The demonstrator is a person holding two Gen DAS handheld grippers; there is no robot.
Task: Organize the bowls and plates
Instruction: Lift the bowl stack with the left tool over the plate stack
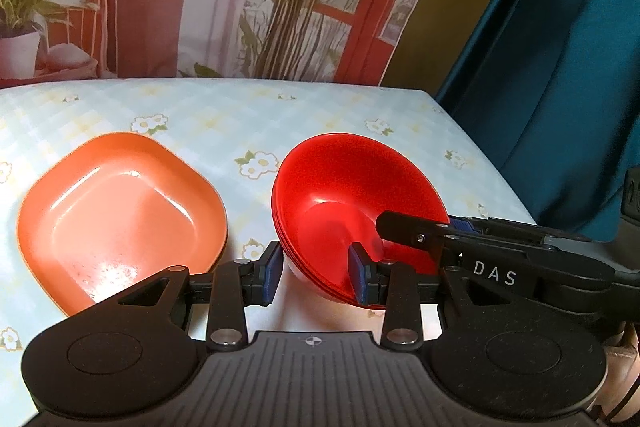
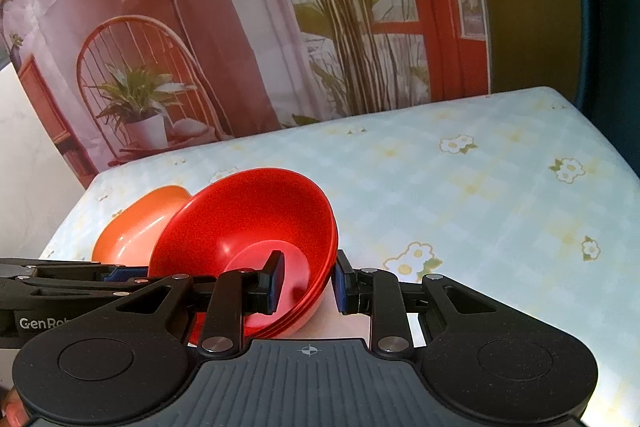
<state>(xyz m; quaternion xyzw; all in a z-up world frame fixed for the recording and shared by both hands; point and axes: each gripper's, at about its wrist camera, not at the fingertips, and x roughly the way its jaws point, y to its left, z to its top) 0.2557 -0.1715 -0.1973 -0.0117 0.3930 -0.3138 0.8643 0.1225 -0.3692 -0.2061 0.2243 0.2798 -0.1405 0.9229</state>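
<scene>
Left wrist view, "DAS" on right gripper (image 1: 404, 227), red bowls (image 1: 352, 183)

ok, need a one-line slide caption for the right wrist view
Both grippers hold a tilted stack of red bowls by opposite rims, beside an orange square plate on a floral tablecloth.

1. A table (image 1: 320, 115) carries a pale blue checked cloth printed with white flowers.
2. Behind it hangs a printed backdrop (image 2: 248, 39) showing a tall leafy plant, a potted plant on a wire chair, and a red window frame.
3. A teal curtain (image 1: 560, 75) hangs beside the backdrop.
</scene>
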